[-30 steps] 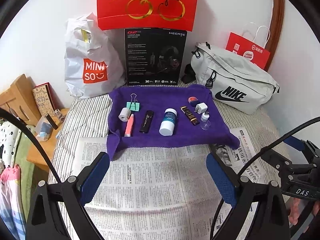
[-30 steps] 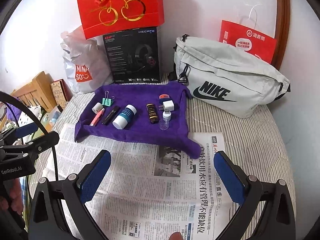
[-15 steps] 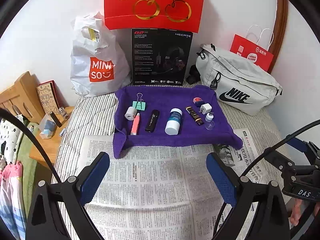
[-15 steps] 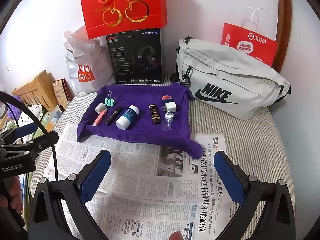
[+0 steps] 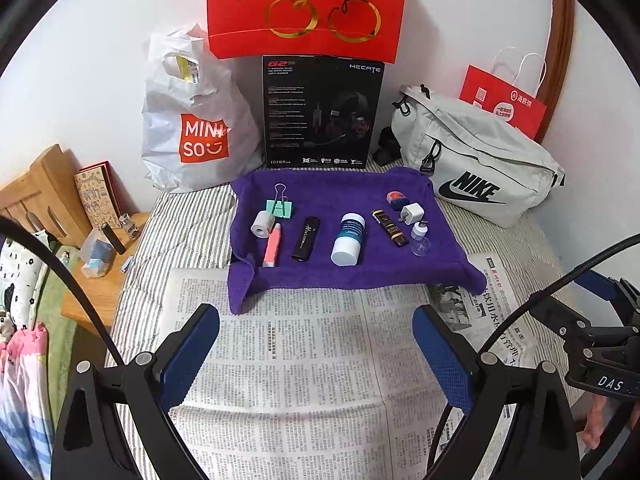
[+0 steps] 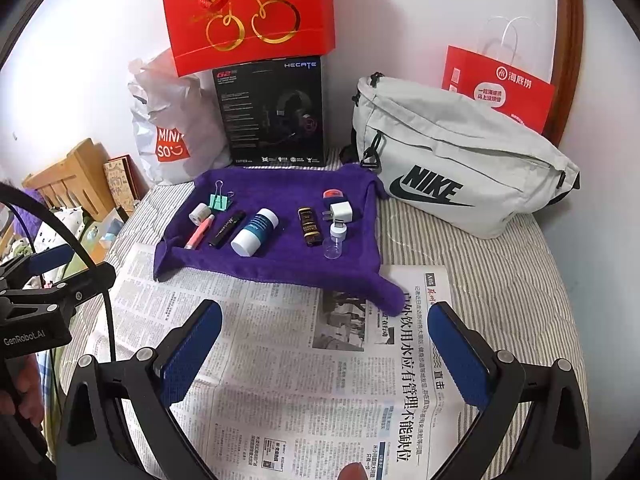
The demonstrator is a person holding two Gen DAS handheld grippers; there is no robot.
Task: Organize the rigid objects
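Observation:
A purple towel on the bed carries several small items: a green binder clip, a white tape roll, a pink tube, a black tube, a blue-and-white bottle, a dark lighter-like bar, a white charger plug, a red-and-blue eraser and a small clear vial. My left gripper and right gripper both hang open over the newspaper, short of the towel, holding nothing.
Along the wall stand a white MINISO bag, a black headset box, a red cherry gift bag, a grey NIKE bag and a red paper bag. A wooden bedside stand lies left.
Both grippers have drawn back and tilted slightly, so the towel and its items sit a little farther up and smaller in both views. The fingers stay open; nothing on the towel moved.

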